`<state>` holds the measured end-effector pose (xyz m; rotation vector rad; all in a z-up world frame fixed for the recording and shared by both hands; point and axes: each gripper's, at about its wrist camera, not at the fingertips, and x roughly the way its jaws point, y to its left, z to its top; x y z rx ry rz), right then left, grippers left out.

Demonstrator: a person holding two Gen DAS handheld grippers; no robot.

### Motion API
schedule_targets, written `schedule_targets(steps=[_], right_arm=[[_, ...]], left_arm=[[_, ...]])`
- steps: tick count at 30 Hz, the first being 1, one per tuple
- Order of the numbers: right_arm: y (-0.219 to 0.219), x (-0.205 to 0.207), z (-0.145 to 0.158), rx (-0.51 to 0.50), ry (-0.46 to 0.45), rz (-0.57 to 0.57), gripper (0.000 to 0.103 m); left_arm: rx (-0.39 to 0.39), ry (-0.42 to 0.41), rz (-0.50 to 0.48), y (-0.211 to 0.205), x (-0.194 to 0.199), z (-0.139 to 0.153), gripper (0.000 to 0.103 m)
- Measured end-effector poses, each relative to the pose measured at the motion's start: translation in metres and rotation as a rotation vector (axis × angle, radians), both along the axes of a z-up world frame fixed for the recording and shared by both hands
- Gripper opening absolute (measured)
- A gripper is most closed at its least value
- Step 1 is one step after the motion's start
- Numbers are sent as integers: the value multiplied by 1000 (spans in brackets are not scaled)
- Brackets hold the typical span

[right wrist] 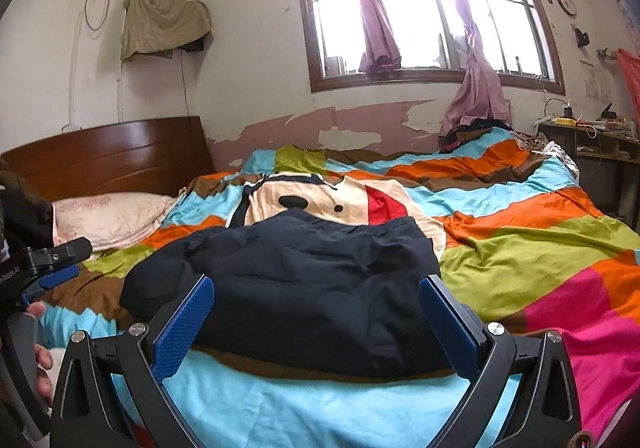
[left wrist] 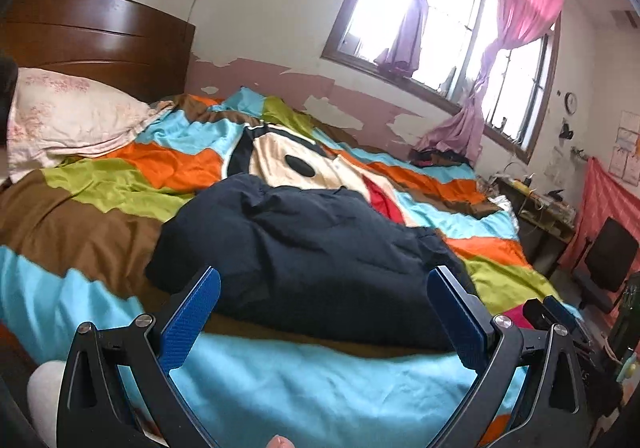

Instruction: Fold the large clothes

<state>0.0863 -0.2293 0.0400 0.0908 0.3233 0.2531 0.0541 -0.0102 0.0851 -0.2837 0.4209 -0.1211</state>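
While both my left gripper (left wrist: pixel 324 312) and right gripper (right wrist: pixel 316 322) are hanging spread and empty, the dark garment (right wrist: pixel 288 288) is lying bunched near me on the striped quilt (right wrist: pixel 520 248); I am judging its near corners the best grips for spreading it flat first

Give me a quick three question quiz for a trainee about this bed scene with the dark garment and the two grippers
1. True or false: the dark navy garment lies spread flat on the striped duvet.
2. The left gripper is: A open, B shut on cloth, C out of view.
3. Which bedding item lies against the wooden headboard?

Key: 1 false, it lies bunched in a heap. 2 A. 3 the pink pillow.
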Motion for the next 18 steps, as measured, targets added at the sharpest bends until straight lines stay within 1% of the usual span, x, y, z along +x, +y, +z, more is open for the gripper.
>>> schedule_targets(steps=[3,6,8,12,14,18], right_arm=[[8,-10,-4,-11,12,17,103],[15,-23,-8,-16,22,29,103],[22,-32,-11,-29,26,41,103],[32,-51,-15,-32,32,58,103],[34,-58,-17,-34,35,58,103],[32,-68,-18,-24,38,29,103]], left_arm=[[36,19,30,0,-14,-4,101],[82,9,65,-2,-30,-6,101],[128,-1,84,-4,-41,-7,101],[206,-7,89,-11,-55,-13,101],[234,9,88,-15,-61,-19,101],[233,43,83,-15,-70,-31,101]])
